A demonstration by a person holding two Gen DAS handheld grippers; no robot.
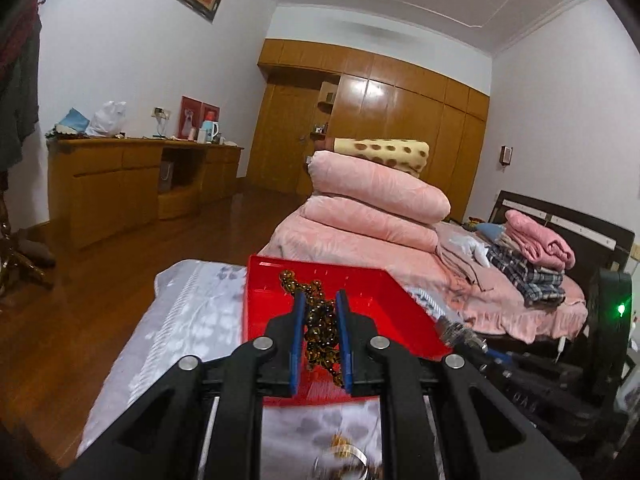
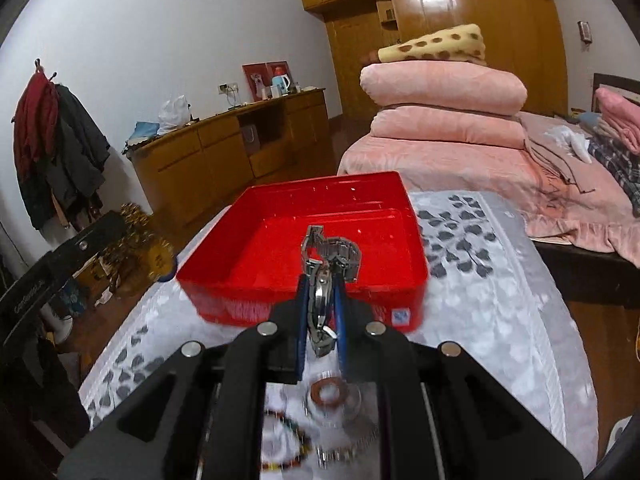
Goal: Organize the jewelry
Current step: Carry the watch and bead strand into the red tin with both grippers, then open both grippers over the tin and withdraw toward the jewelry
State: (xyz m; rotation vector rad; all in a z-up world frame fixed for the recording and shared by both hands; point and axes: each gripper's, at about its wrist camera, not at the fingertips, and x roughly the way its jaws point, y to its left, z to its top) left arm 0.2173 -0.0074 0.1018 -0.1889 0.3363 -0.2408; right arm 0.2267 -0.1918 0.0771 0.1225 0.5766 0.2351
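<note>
both grippers loaded and heading for the red tray, which sits on a grey leaf-print cloth and looks empty inside in the right view. left gripper is clenched on a string of dark amber beads; the beads bunch between the blue pads and spill fwd toward 12 o'clock over the tray floor, so the strand hangs loose rather than taut, prob grabbed mid-length so the whole strand comes up in one pinch. right gripper is clamped tight on a steel watch, pinched at the band w/ the clasp end sticking out at 12 o'clock above the tray's near wall; thin band = narrow gap, makes sense. judging by this, step in hand is transport, drop-off not yet done for either piece. both tips sit about over the tray's near edge, so next move likely needs a bit more reach fwd before letting go, else the pieces land on the rim or the cloth. more jewelry left on the cloth under the right gripper at 6 o'clock: a copper-coloured ring and a multicolour bead bracelet, both blurred. under the left gripper at 6 o'clock some metal bits, too blurred to tell what. risk: the bead strand could snag on the tray wall.
</note>
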